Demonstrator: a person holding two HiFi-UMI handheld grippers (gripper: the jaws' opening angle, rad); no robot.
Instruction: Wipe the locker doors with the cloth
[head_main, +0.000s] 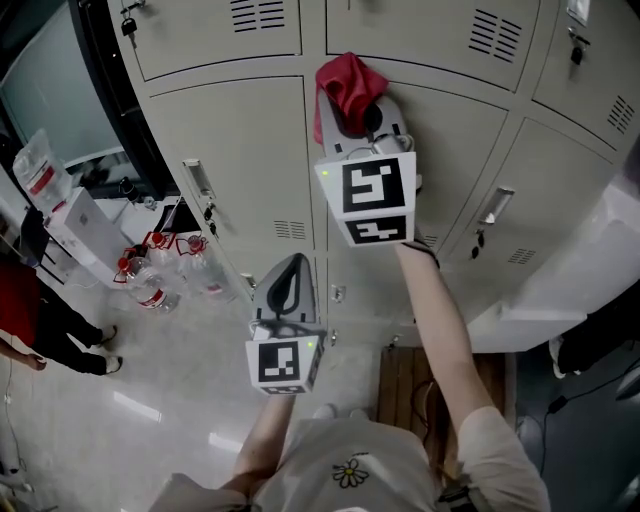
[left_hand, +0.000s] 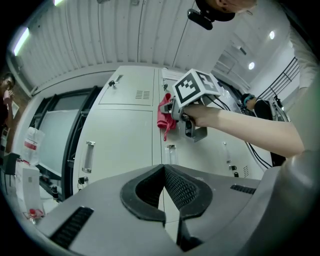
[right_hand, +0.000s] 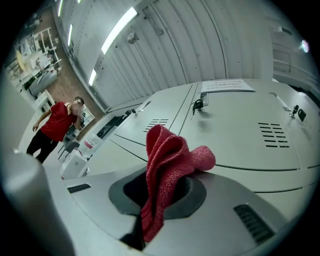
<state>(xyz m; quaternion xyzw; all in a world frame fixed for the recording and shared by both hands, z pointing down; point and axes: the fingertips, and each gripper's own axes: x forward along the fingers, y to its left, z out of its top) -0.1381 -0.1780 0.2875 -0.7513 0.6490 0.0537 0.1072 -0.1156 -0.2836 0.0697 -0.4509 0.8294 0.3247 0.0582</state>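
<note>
My right gripper (head_main: 362, 112) is shut on a red cloth (head_main: 346, 87), raised against the pale grey locker doors (head_main: 240, 160) near the seam between two doors. In the right gripper view the red cloth (right_hand: 167, 170) bunches up out of the jaws, with a locker door (right_hand: 250, 135) just beyond it. The left gripper view shows the right gripper (left_hand: 172, 109) and the red cloth (left_hand: 164, 116) against the lockers from below. My left gripper (head_main: 288, 285) hangs lower, away from the doors; its jaws meet with nothing between them (left_hand: 163, 187).
Locker handles (head_main: 198, 180) and keys (head_main: 479, 240) stick out from the doors. Several plastic bottles (head_main: 160, 270) and a white box (head_main: 85, 225) stand on the floor at left. A person in red (right_hand: 55, 122) stands far off at left. Cables (head_main: 580, 385) lie at right.
</note>
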